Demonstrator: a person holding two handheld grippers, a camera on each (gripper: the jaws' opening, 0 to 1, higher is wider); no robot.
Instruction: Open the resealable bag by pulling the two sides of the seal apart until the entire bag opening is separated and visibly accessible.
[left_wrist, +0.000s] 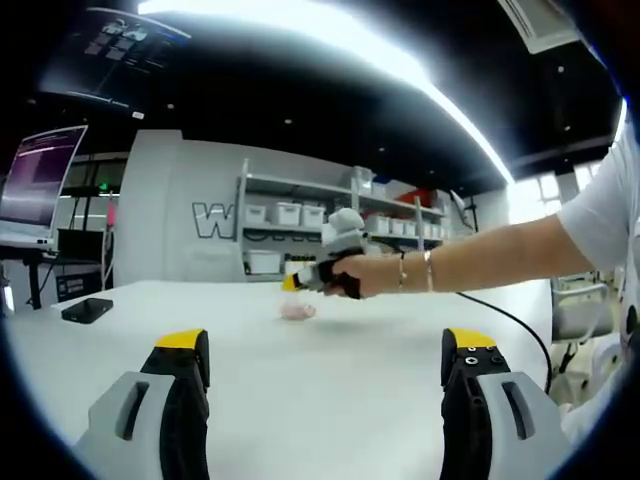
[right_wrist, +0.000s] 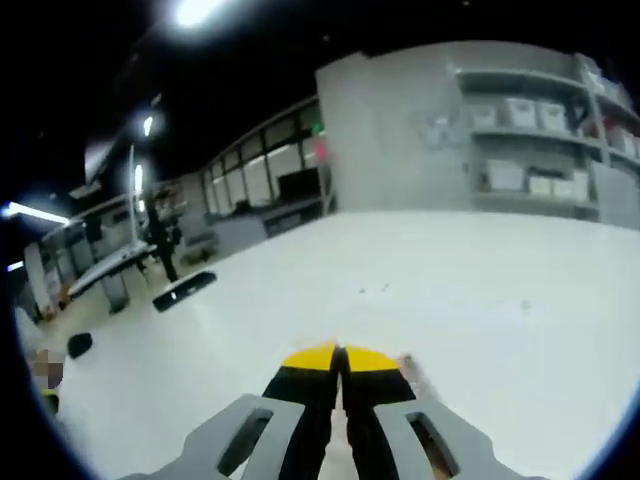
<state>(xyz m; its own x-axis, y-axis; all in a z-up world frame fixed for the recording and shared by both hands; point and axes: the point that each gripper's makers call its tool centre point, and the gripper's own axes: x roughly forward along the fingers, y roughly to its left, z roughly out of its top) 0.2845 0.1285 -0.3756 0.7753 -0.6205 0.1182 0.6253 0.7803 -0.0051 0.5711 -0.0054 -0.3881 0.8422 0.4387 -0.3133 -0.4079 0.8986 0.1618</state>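
Note:
A small pinkish bag (left_wrist: 298, 311) lies on the white table (left_wrist: 330, 400), far out in the left gripper view. My left gripper (left_wrist: 327, 345) is open, its yellow-tipped jaws wide apart and empty, well short of the bag. A person's hand holds my right gripper (left_wrist: 300, 280) just above the bag. In the right gripper view my right gripper (right_wrist: 338, 356) is shut, yellow tips pressed together. A blurred pink patch, likely the bag (right_wrist: 410, 370), shows just right of the tips; I see nothing between them.
A flat black device (left_wrist: 87, 309) (right_wrist: 185, 290) lies on the table to the left. A monitor (left_wrist: 40, 180) stands at the far left and shelves with white bins (left_wrist: 300, 215) line the back wall. A black cable (left_wrist: 510, 320) trails under the person's arm.

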